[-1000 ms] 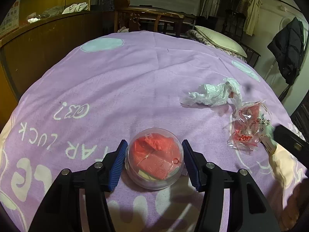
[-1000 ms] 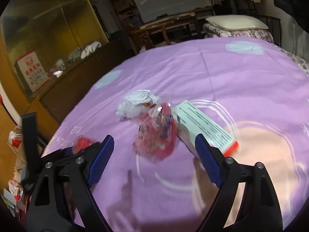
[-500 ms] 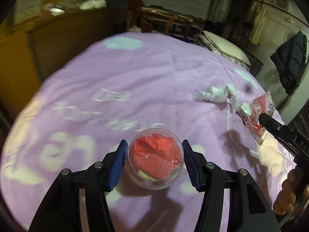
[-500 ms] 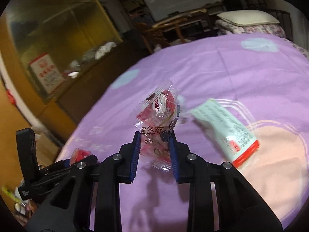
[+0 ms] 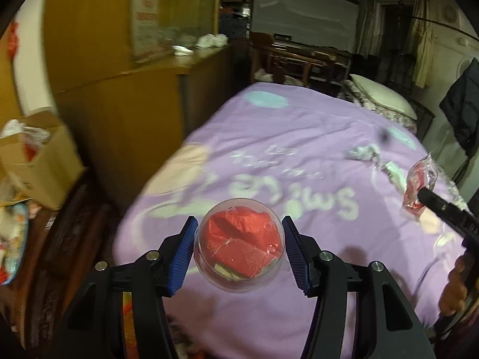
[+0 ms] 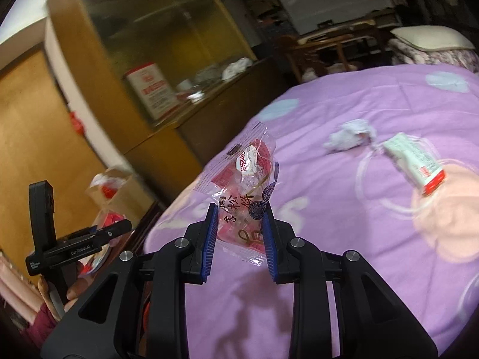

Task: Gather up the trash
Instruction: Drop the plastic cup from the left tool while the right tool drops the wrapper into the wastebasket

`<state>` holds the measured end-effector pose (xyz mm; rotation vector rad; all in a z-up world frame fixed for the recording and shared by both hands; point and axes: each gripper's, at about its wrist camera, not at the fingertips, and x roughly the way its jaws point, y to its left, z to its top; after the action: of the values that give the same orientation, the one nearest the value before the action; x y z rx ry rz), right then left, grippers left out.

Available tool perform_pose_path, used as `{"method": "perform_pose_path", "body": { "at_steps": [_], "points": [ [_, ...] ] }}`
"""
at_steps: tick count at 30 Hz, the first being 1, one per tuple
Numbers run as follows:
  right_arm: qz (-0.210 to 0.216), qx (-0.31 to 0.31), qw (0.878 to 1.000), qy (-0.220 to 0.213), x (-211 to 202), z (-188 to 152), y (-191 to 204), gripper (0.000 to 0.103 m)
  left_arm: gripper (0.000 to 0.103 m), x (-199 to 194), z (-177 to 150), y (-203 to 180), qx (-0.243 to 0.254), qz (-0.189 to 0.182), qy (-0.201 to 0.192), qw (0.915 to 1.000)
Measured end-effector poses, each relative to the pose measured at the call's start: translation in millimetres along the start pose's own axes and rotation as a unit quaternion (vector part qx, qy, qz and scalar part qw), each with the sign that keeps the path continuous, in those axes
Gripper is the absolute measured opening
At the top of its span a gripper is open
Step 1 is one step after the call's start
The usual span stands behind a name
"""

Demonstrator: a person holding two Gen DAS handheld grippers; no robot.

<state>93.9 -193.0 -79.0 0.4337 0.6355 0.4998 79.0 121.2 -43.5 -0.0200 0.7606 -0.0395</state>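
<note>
My left gripper (image 5: 238,246) is shut on a clear round plastic cup (image 5: 238,243) with red wrapping inside, lifted above the near left corner of the purple bed cover (image 5: 299,137). My right gripper (image 6: 238,233) is shut on a clear snack wrapper with red print (image 6: 242,179), also lifted off the bed; the left wrist view shows that wrapper (image 5: 419,182) at its right edge. A crumpled white tissue (image 6: 348,139) and a white box with a red end (image 6: 414,163) still lie on the cover. An open cardboard box (image 5: 36,155) with scraps inside stands on the floor left of the bed.
A wooden cabinet (image 5: 128,98) runs along the bed's left side, with cloths and a red-and-white carton (image 6: 151,88) on top. A pillow (image 5: 380,98) lies at the bed's far end. Clutter sits on the floor (image 5: 12,233) at the lower left. A dark coat (image 5: 461,113) hangs at right.
Both grippers rose and swung left toward the bed's edge. The right gripper closed on the snack wrapper and lifted it. The cardboard box has come into view.
</note>
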Motion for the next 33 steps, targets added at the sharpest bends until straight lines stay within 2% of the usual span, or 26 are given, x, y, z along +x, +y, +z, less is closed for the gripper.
{"method": "perform_pose_path", "body": {
  "at_steps": [6, 9, 12, 13, 16, 20, 24, 27, 33],
  "points": [
    [0.033, -0.038, 0.998, 0.036, 10.6, -21.5, 56.2, 0.030, 0.057, -35.0, -42.9, 73.7, -0.043, 0.032, 0.029, 0.9982],
    [0.042, -0.057, 0.996, 0.060, 23.7, -33.1, 81.6, 0.030, 0.057, -31.1, -71.6, 111.8, -0.072, 0.040, 0.058, 0.9949],
    [0.047, -0.077, 0.992, 0.092, 44.1, -45.3, 108.2, 0.030, 0.057, -11.9, -103.2, 145.4, -0.106, 0.033, 0.100, 0.9887],
    [0.047, -0.085, 0.990, 0.102, 50.7, -49.6, 116.3, 0.030, 0.060, -6.2, -109.4, 150.8, -0.112, 0.030, 0.111, 0.9871],
    [0.050, -0.108, 0.985, 0.126, 67.2, -60.9, 138.4, 0.030, 0.076, 10.5, -126.0, 166.6, -0.127, 0.025, 0.134, 0.9825],
    [0.061, -0.142, 0.974, 0.164, 90.7, -79.8, 170.4, 0.030, 0.088, 11.1, -128.0, 188.0, -0.141, 0.027, 0.120, 0.9824],
    [0.075, -0.163, 0.961, 0.208, 117.1, -101.3, 195.5, 0.030, 0.091, 8.7, -130.9, 214.0, -0.159, 0.044, 0.101, 0.9811],
    [0.084, -0.181, 0.949, 0.243, 139.1, -120.0, 215.7, 0.030, 0.091, 9.8, -137.2, 233.3, -0.169, 0.071, 0.099, 0.9781],
    [0.097, -0.230, 0.919, 0.305, 181.6, -159.5, 251.3, 0.033, 0.092, 10.3, -148.7, 258.0, -0.180, 0.094, 0.099, 0.9741]
  ]
}}
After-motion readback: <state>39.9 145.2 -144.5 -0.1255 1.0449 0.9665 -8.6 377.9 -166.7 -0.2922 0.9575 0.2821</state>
